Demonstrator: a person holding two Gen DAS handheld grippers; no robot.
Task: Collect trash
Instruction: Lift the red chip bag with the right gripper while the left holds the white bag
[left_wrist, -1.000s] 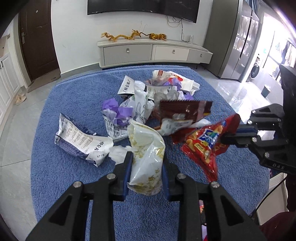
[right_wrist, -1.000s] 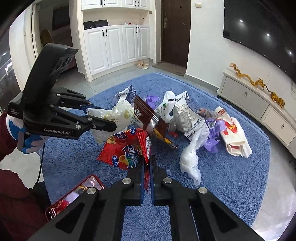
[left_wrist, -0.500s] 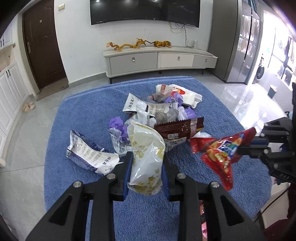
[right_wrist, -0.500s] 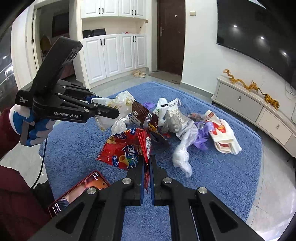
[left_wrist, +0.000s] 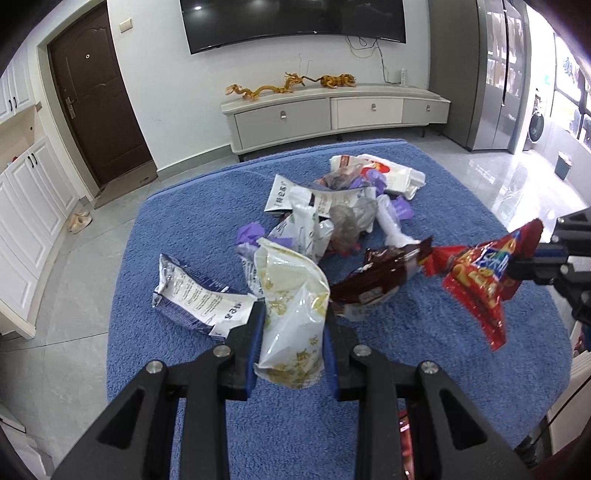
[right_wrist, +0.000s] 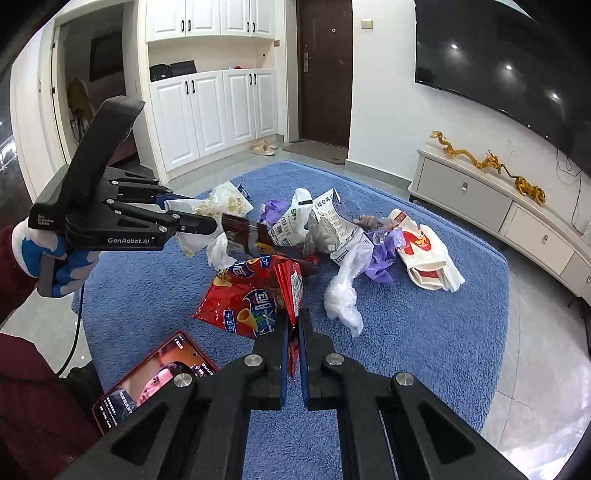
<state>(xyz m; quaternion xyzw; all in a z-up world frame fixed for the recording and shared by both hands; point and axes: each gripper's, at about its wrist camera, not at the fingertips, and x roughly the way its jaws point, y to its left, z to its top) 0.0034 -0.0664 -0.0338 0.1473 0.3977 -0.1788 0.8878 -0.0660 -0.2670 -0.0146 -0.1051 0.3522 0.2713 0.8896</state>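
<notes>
The landmark for all positions below is the blue rug (left_wrist: 207, 221).

**Left gripper** (left_wrist: 291, 328): jaws closed on a pale, translucent snack bag (left_wrist: 291, 295) printed with gold marks. The bag is raised above the near edge of the rug, its upper end standing free of the pads.

**Right gripper** (right_wrist: 291, 332): jaws nearly together, pinching the corner of a red chip bag (right_wrist: 255, 291). The bag hangs over the rug on its near right side, clear of the pile. In the left wrist view, a brown wrapper (left_wrist: 376, 280) appears to touch the red bag at one end — whether it is caught on it or merely overlapping cannot be determined.

**Remaining trash**: a loose pile (left_wrist: 332, 218) lies at the centre of the rug — white printed pouches, purple wrappers, a clear plastic bag, and a white-and-red bag toward the far side. One white-and-blue pouch (left_wrist: 195, 295) lies apart on the left part of the rug. A phone (right_wrist: 155, 380) rests just off the rug's near edge.

**Step in hand**: both grippers are loaded; this appears to be the carry stage, with most pieces not yet collected.

**Next move**: no bin is visible in either view. The held bags likely need transport to a container; grip pressure must be maintained, since thin film slips easily.
</notes>
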